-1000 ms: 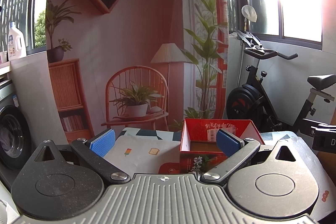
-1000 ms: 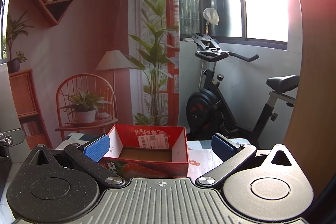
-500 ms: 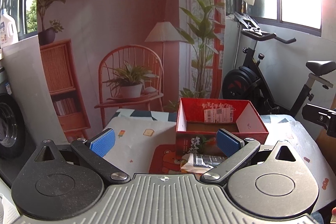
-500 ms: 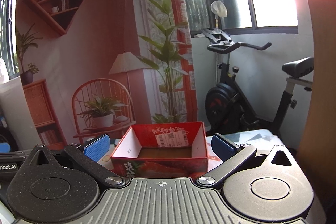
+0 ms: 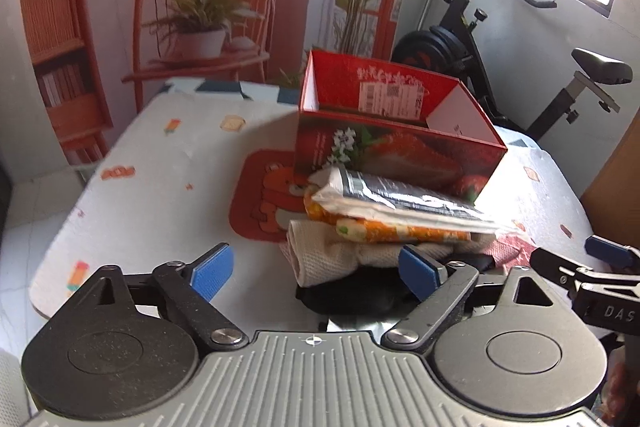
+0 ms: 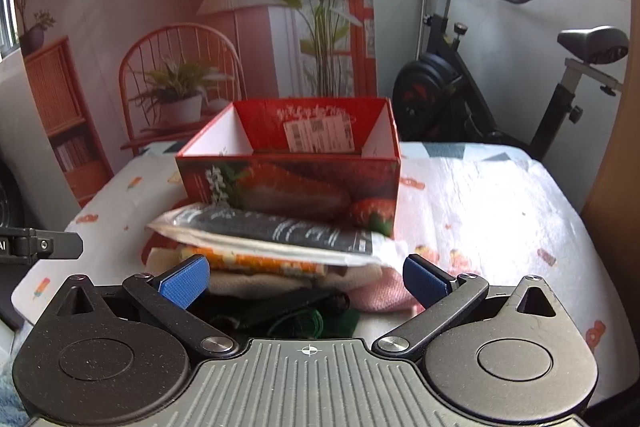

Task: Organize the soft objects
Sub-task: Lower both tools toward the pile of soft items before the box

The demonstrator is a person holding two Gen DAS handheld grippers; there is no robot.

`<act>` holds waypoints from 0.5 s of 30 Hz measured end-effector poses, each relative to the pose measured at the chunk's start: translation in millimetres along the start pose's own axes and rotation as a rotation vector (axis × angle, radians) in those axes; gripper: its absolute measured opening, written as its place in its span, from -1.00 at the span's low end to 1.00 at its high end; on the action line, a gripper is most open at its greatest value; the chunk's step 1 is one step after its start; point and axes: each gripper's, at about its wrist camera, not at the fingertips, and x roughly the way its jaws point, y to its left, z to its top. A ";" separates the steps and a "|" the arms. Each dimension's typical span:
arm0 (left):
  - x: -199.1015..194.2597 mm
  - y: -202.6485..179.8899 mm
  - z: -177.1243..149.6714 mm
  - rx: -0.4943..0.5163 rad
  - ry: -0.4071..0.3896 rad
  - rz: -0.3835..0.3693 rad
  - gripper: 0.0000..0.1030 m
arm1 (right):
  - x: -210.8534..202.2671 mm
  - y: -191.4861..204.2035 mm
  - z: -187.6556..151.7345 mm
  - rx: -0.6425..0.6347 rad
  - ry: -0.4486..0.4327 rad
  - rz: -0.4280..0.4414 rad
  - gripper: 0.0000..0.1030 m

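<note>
A pile of soft things lies on the table in front of an open red box (image 5: 400,131) (image 6: 292,163). On top is a black-and-white packet (image 5: 400,199) (image 6: 280,231). Under it sit an orange patterned packet (image 5: 380,233), a cream cloth (image 5: 332,255), a black item (image 5: 348,301) and a pink cloth (image 6: 380,297). My left gripper (image 5: 316,273) hovers at the pile's near left end. Its jaws are closing, with the cream cloth and black item between them, untouched by the pads. My right gripper (image 6: 305,281) stands open over the pile's near side.
The table (image 5: 160,167) has a white printed cover and a red mat (image 5: 260,203) under the pile. An exercise bike (image 6: 500,87) stands behind on the right. A wooden panel (image 6: 616,187) rises at the right edge. The right gripper's fingertips (image 5: 608,255) show beside my left one.
Both grippers have dropped and tipped down toward the table. The pile in front of the box has come into view. The left fingers stand a little narrower than before.
</note>
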 end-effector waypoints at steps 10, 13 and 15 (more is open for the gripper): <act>42.0 5.0 -26.4 0.011 0.205 -0.027 0.50 | 30.5 -4.7 -37.2 0.017 0.228 0.055 0.87; 51.0 6.4 -34.8 0.026 0.264 -0.044 0.49 | 40.8 -1.8 -47.9 -0.003 0.308 0.077 0.86; 57.7 6.4 -40.7 0.040 0.299 -0.037 0.49 | 46.9 3.1 -53.0 -0.028 0.340 0.091 0.86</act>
